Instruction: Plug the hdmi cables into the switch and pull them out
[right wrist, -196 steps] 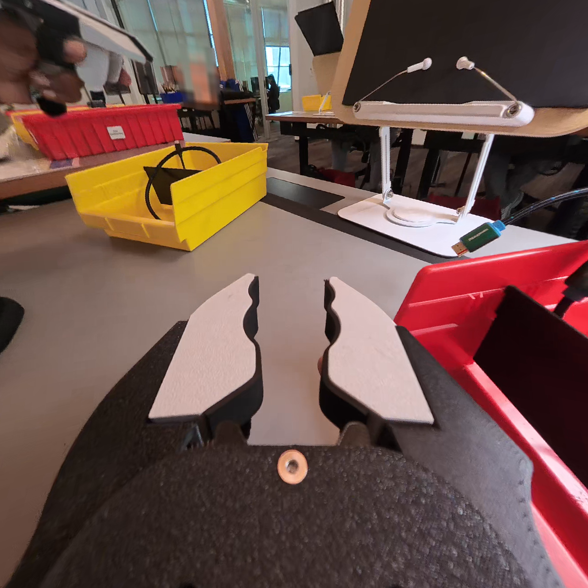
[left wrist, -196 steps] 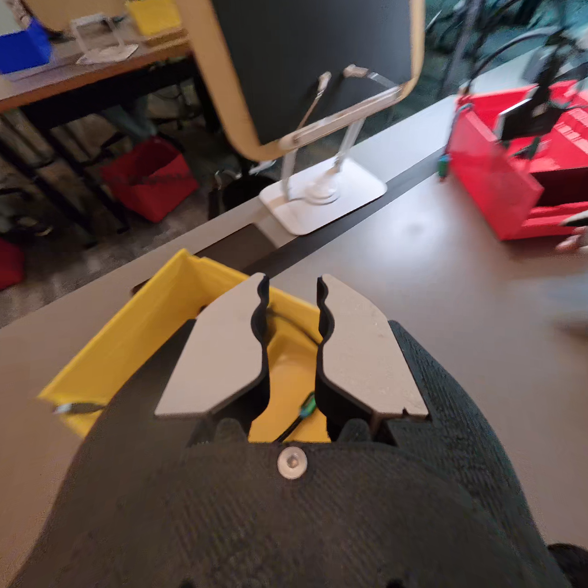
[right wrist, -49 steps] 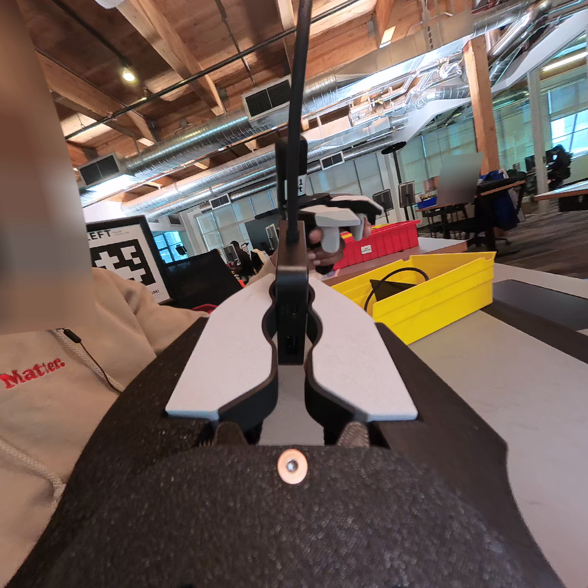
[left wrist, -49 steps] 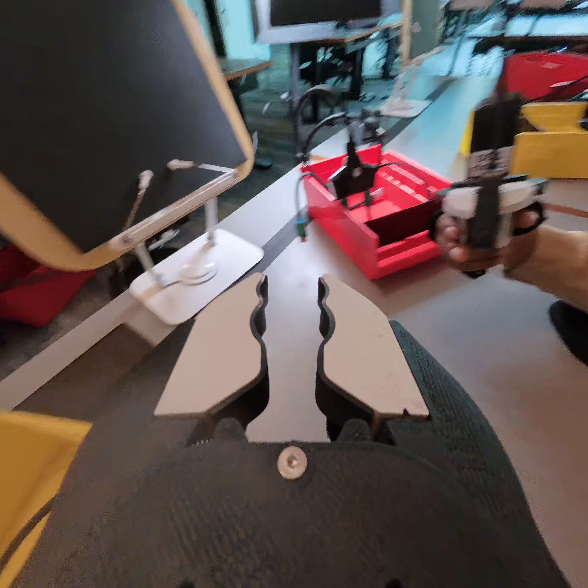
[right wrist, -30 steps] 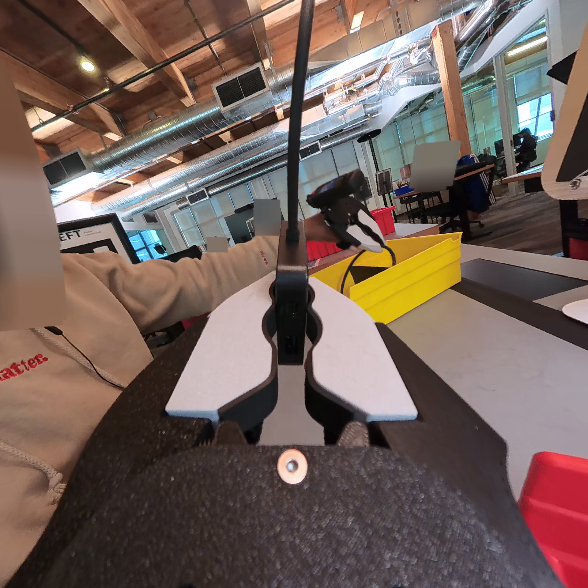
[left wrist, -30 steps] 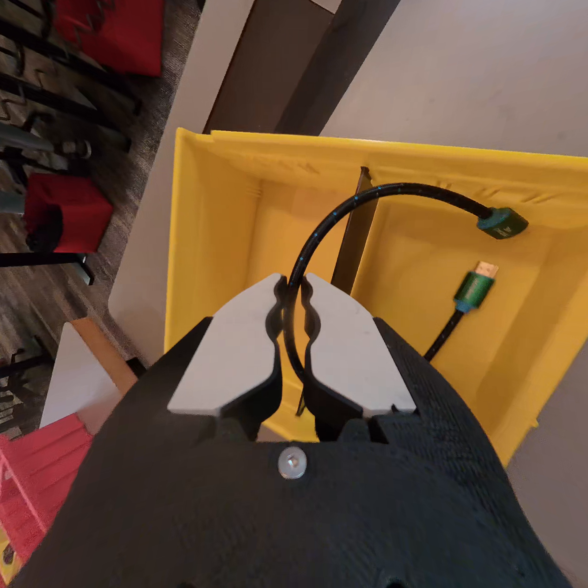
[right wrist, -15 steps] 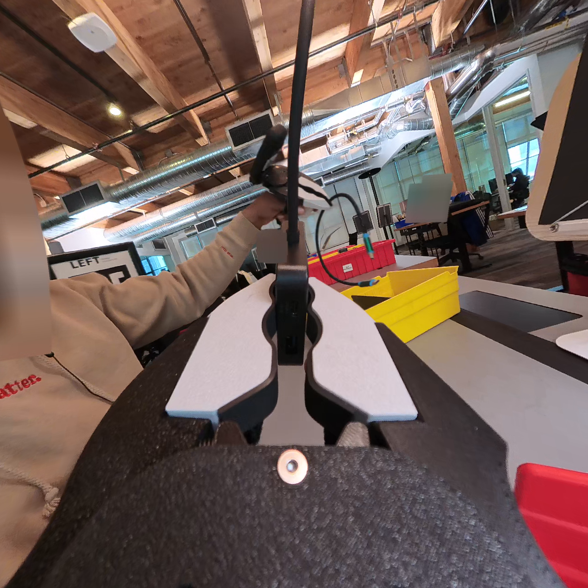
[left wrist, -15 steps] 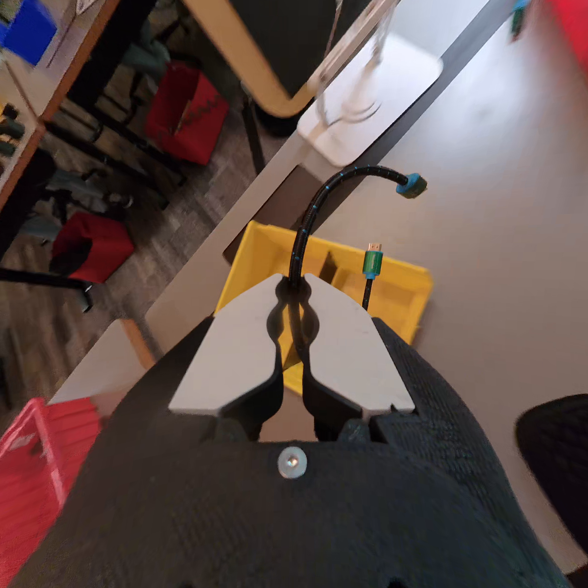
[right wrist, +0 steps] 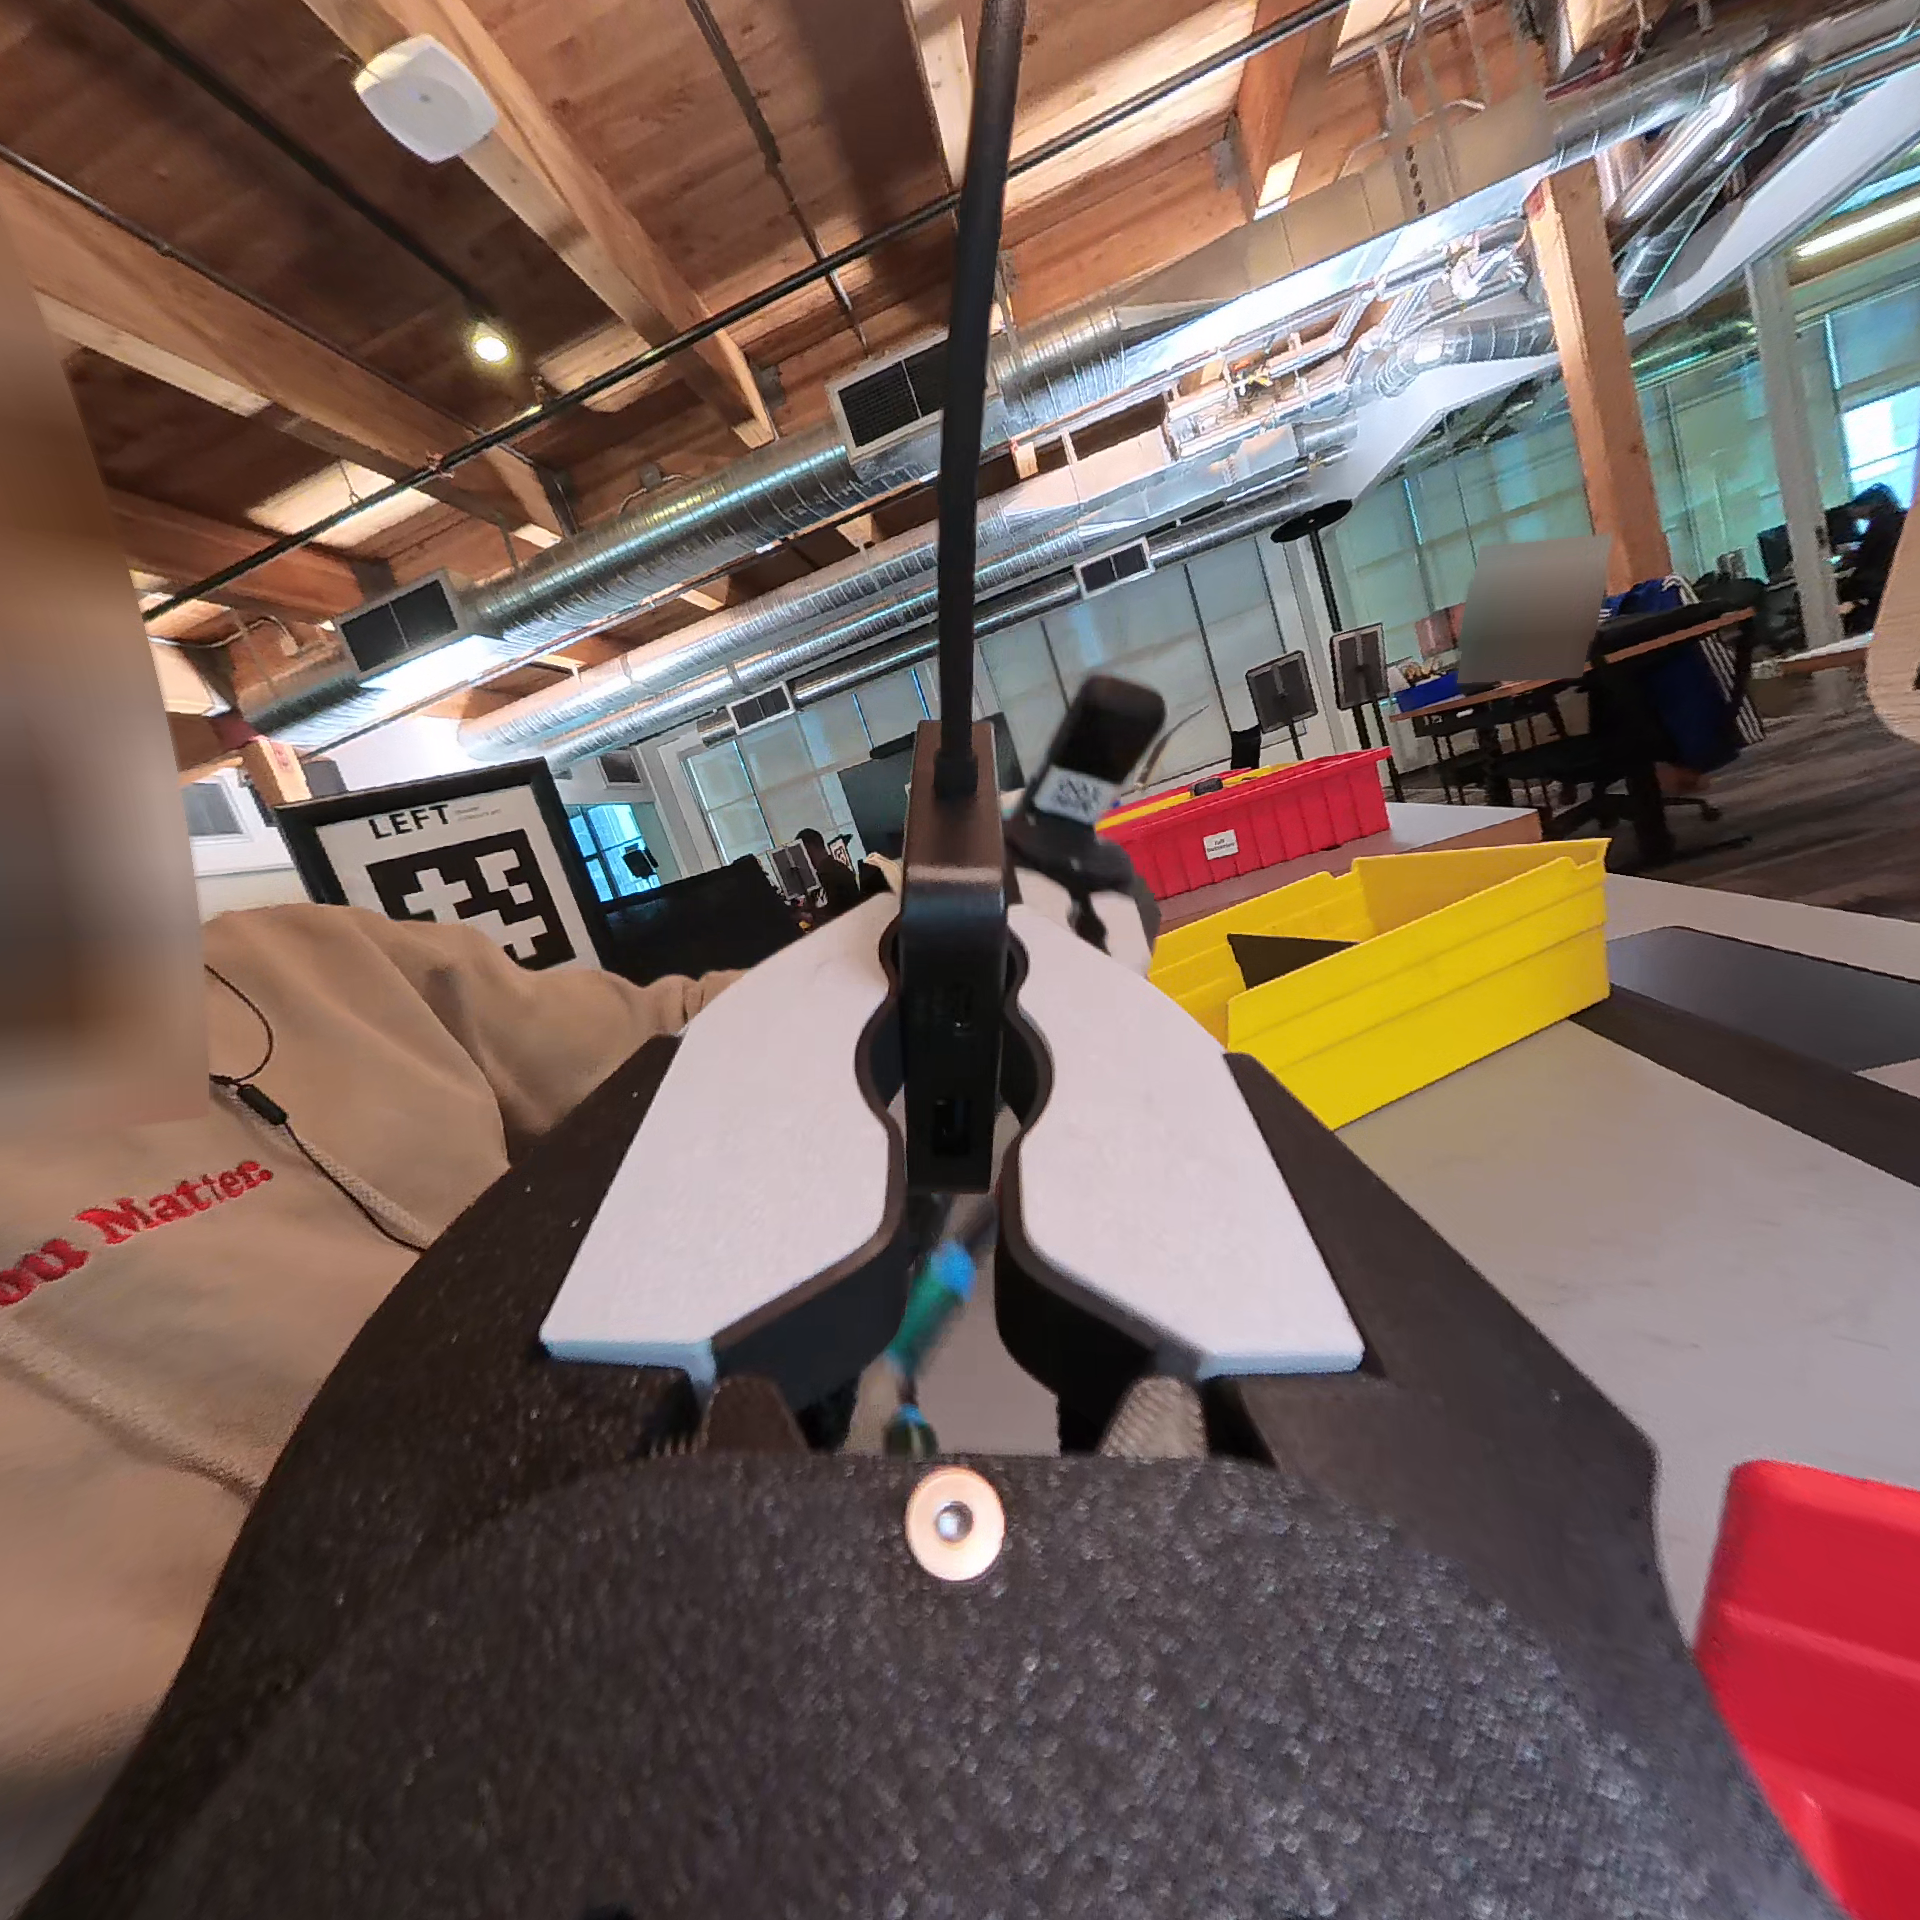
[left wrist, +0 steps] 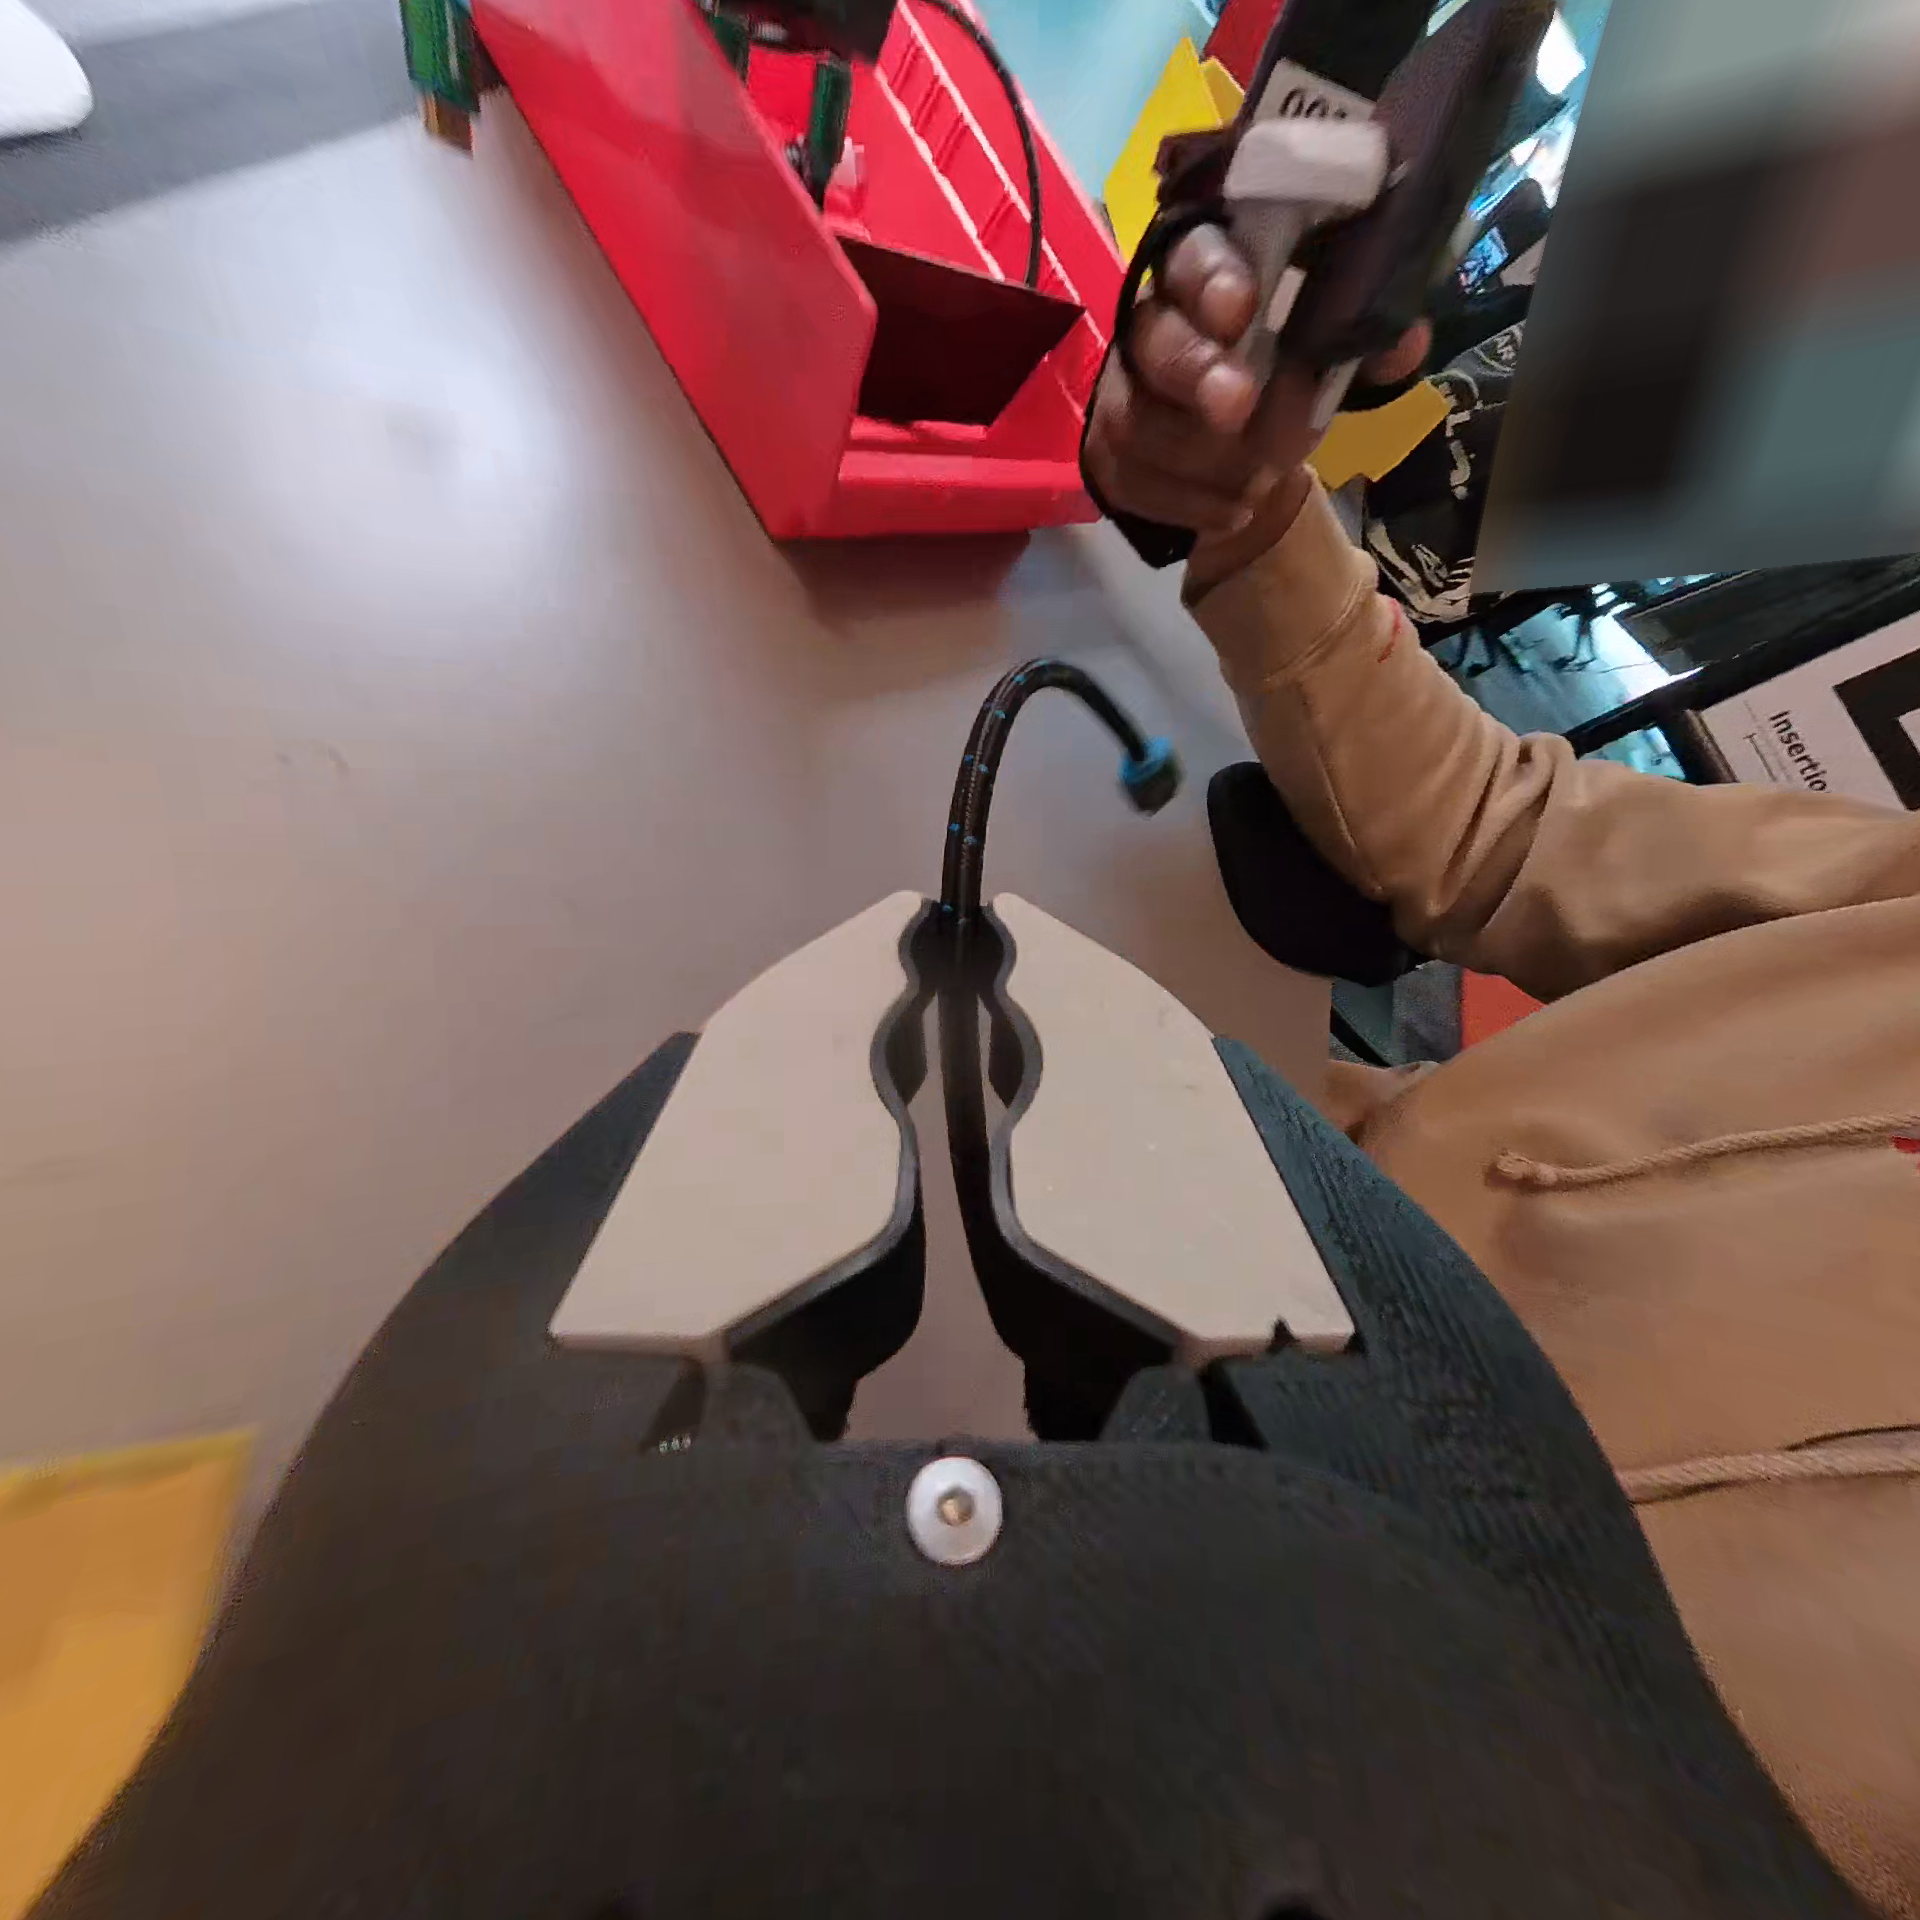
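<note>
1. Black braided cable (left wrist: 971, 800) sits pinched between the pressed-together fingers of the left hand-held gripper (left wrist: 954, 920), arching forward to a blue-green plug (left wrist: 1148, 777) above the grey desk (left wrist: 364, 675).
2. The right hand-held gripper (right wrist: 951, 940) clamps a slim black switch (right wrist: 951, 997) upright, its own black lead (right wrist: 971, 416) rising from its top.
3. A blurred green plug (right wrist: 930, 1304) hangs just below the switch, between the fingers.
4. In the left wrist view, a hand (left wrist: 1195, 416) in a tan sleeve (left wrist: 1455, 779) grips the right handle, raised beside the red bin (left wrist: 727, 260).
5. A yellow bin (right wrist: 1434, 966) stands on the desk beyond.
</note>
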`<state>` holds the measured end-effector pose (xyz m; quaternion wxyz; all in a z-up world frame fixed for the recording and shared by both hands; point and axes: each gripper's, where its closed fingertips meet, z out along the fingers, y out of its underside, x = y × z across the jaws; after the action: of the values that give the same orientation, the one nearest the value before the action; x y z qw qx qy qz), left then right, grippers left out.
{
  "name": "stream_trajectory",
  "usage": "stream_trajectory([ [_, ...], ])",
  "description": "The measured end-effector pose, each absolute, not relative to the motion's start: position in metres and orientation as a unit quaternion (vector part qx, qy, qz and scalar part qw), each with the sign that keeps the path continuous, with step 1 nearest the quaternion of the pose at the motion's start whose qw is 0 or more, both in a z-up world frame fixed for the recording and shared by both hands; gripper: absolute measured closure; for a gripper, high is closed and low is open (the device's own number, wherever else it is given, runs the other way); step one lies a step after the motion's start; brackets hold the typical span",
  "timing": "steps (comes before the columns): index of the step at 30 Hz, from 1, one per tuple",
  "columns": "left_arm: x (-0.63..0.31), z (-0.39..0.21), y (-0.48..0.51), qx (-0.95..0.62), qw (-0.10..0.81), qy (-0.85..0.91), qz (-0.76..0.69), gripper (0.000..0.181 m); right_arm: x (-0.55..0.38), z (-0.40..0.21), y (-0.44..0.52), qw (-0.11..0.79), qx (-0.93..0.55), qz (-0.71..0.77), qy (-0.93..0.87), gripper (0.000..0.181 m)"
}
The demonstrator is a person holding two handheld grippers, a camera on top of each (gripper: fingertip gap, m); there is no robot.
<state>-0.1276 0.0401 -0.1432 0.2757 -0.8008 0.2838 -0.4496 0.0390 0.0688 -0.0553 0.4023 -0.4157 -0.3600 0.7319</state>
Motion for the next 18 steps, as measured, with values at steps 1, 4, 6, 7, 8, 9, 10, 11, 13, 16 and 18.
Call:
stream_trajectory([
  [1, -0.123, -0.157, 0.043, -0.799, 0.272, 0.278, -0.459, 0.174, 0.04, -0.056, 0.07, 0.403, -0.417, 0.732, -0.358, 0.168],
  [4, -0.126, -0.191, 0.059, -0.819, 0.273, 0.274, -0.424, 0.174, 0.042, -0.059, 0.075, 0.405, -0.422, 0.731, -0.35, 0.169],
  [6, -0.133, -0.201, 0.069, -0.834, 0.284, 0.282, -0.38, 0.175, 0.043, -0.061, 0.077, 0.405, -0.425, 0.731, -0.347, 0.168],
  [7, -0.137, -0.202, 0.074, -0.84, 0.298, 0.289, -0.349, 0.172, 0.043, -0.062, 0.079, 0.406, -0.426, 0.731, -0.345, 0.169],
  [8, -0.141, -0.2, 0.078, -0.844, 0.315, 0.299, -0.315, 0.164, 0.043, -0.062, 0.08, 0.407, -0.428, 0.73, -0.344, 0.168],
  [9, -0.142, -0.195, 0.079, -0.842, 0.334, 0.313, -0.286, 0.159, 0.043, -0.062, 0.08, 0.407, -0.428, 0.73, -0.344, 0.168],
  [10, -0.141, -0.189, 0.077, -0.837, 0.348, 0.33, -0.264, 0.157, 0.043, -0.062, 0.08, 0.407, -0.428, 0.73, -0.344, 0.168],
  [11, -0.135, -0.184, 0.072, -0.83, 0.355, 0.349, -0.252, 0.155, 0.043, -0.062, 0.08, 0.408, -0.428, 0.729, -0.344, 0.168],
  [13, -0.117, -0.181, 0.053, -0.817, 0.348, 0.384, -0.252, 0.153, 0.044, -0.062, 0.08, 0.409, -0.427, 0.73, -0.343, 0.168],
  [16, -0.084, -0.195, 0.013, -0.8, 0.313, 0.435, -0.268, 0.15, 0.044, -0.061, 0.08, 0.409, -0.426, 0.73, -0.343, 0.168],
  [18, -0.065, -0.215, -0.011, -0.794, 0.287, 0.465, -0.266, 0.149, 0.044, -0.061, 0.079, 0.412, -0.426, 0.728, -0.345, 0.168],
])
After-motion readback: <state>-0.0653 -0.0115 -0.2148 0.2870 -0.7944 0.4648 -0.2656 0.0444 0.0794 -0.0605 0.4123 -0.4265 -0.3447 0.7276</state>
